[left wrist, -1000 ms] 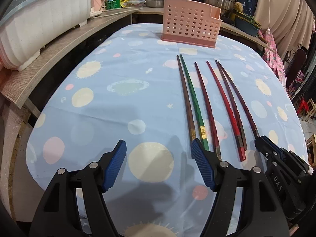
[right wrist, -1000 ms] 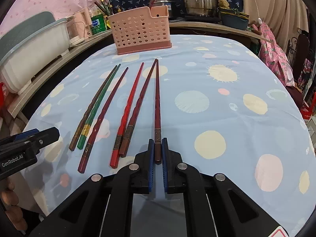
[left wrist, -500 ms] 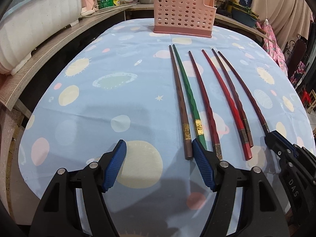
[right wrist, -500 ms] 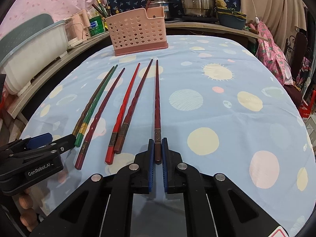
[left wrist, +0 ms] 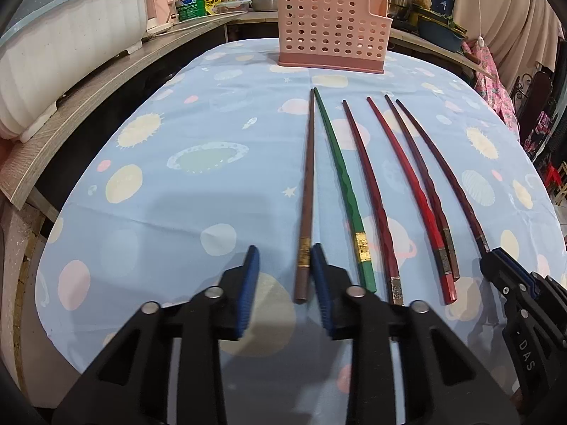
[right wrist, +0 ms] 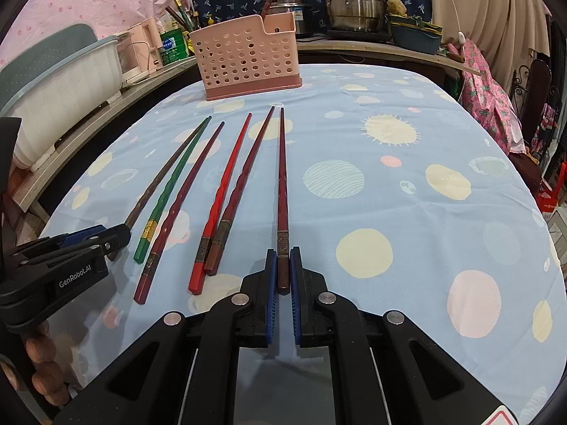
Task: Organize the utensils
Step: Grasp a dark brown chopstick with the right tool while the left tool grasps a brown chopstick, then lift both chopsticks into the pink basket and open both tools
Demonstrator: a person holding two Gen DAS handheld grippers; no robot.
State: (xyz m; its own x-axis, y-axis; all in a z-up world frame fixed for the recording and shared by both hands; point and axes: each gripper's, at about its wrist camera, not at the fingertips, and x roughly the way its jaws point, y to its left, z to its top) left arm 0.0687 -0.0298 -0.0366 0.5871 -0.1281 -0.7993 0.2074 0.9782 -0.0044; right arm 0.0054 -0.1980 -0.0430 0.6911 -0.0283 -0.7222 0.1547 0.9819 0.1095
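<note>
Several chopsticks lie side by side on the blue tablecloth (left wrist: 198, 212), tips toward a pink perforated utensil basket (left wrist: 333, 40) at the far edge. My left gripper (left wrist: 285, 276) is partly open around the butt end of the brown chopstick (left wrist: 307, 191), the leftmost one, its right pad close against it. A green chopstick (left wrist: 340, 170) lies just right of it. My right gripper (right wrist: 282, 276) is shut on the butt end of the dark red chopstick (right wrist: 282, 177), the rightmost one, which still rests on the cloth. The basket also shows in the right wrist view (right wrist: 248, 60).
A wooden shelf (left wrist: 88, 81) with a white dish rack (left wrist: 63, 42) runs along the left of the table. Pots, bottles and a blue basin crowd the counter behind the basket (right wrist: 354, 3). The table's right half carries only the cloth (right wrist: 425, 177).
My left gripper has moved right and forward to the brown chopstick and its jaws have narrowed around it. My right gripper stays shut on the dark red chopstick.
</note>
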